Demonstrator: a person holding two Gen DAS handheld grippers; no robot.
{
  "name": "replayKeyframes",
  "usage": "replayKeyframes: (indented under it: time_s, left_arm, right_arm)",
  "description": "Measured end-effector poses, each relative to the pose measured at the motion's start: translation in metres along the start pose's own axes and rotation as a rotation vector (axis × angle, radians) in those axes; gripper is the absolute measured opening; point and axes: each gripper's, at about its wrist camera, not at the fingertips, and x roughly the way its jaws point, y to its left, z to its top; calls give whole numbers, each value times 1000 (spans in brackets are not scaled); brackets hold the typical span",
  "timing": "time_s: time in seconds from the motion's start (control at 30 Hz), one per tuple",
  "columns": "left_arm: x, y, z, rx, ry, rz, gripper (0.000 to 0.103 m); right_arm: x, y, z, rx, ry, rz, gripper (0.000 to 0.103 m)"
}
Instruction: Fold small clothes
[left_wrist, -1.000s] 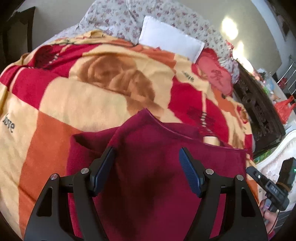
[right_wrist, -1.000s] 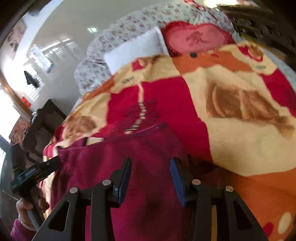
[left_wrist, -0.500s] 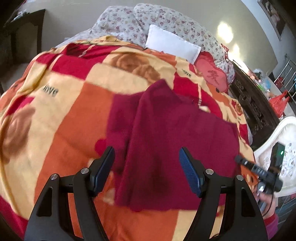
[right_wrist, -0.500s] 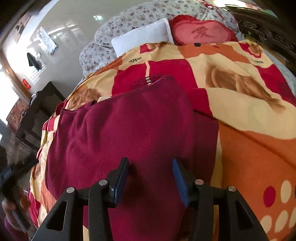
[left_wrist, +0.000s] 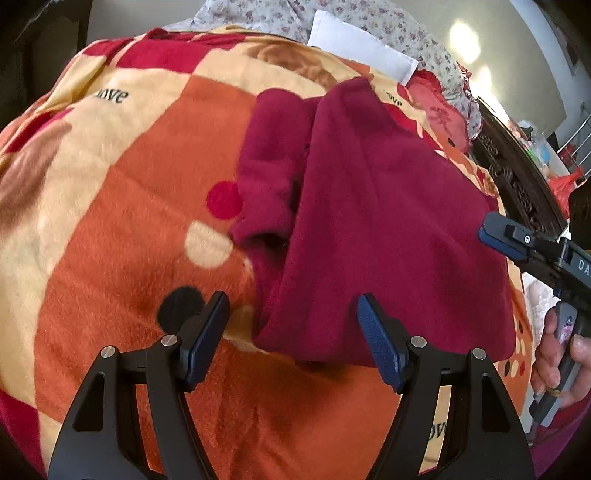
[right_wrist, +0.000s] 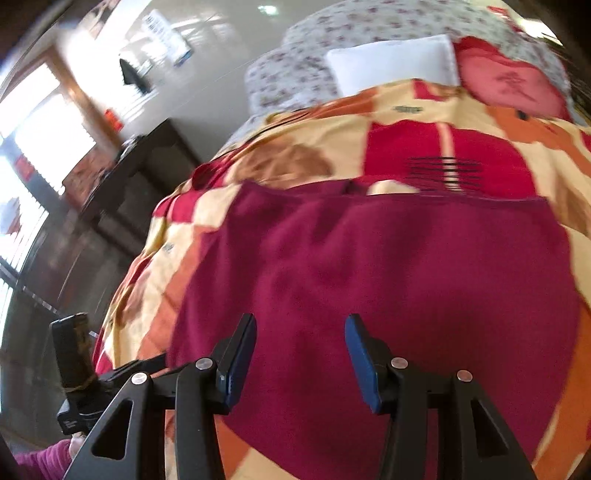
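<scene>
- The blanket (left_wrist: 110, 192), a fleecy patchwork of orange, cream and red, covers the bed and carries everything; a white pillow (left_wrist: 362, 51) lies at its far end.
- The maroon garment (left_wrist: 388, 206) lies spread on the near right part of the blanket, its main panel fairly flat, with one sleeve (left_wrist: 269, 166) folded in along its left side and bunched near the cuff.
- My reading is that a fold has just been laid and the next one is being lined up. To do it well, take the near hem at two well-separated spots, lift low, and carry it evenly towards the far edge so the thick fleece does not drag or twist.
- Flatten that bunched sleeve first, or the fold will sit lumpy.
- The left gripper (left_wrist: 291, 321) hovers over the garment's near left corner, fingers spread wide, holding nothing.
- The right gripper (right_wrist: 299, 347) hangs above the near hem, fingers moderately apart and empty; from the left view it sits at the garment's right edge.
</scene>
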Motion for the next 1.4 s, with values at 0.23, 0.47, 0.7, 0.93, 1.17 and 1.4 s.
replayKeyframes:
  time_s: [0.23, 0.47, 0.7, 0.93, 1.17, 1.4]
  left_arm:
    - [-18, 0, 2, 19, -68, 16, 72]
    - [-45, -16, 17, 86, -147, 68, 72]
    - [-50, -32, 25, 164, -161, 167, 72]
    - [-45, -48, 36, 209, -203, 242, 72]
    - [-12, -56, 38, 218, -160, 237, 72]
    - [4, -53, 39, 202, -131, 232, 72]
  right_arm:
    - [-7, 0, -13, 5, 30, -30, 48]
    - [-31, -13, -27, 28, -18, -84, 49]
    - [-32, -22, -45, 85, -27, -64, 49]
    - [-36, -17, -43, 65, -74, -106, 49]
    - [-38, -31, -41, 56, -92, -238, 49]
    - [-31, -54, -39, 97, -74, -250, 49]
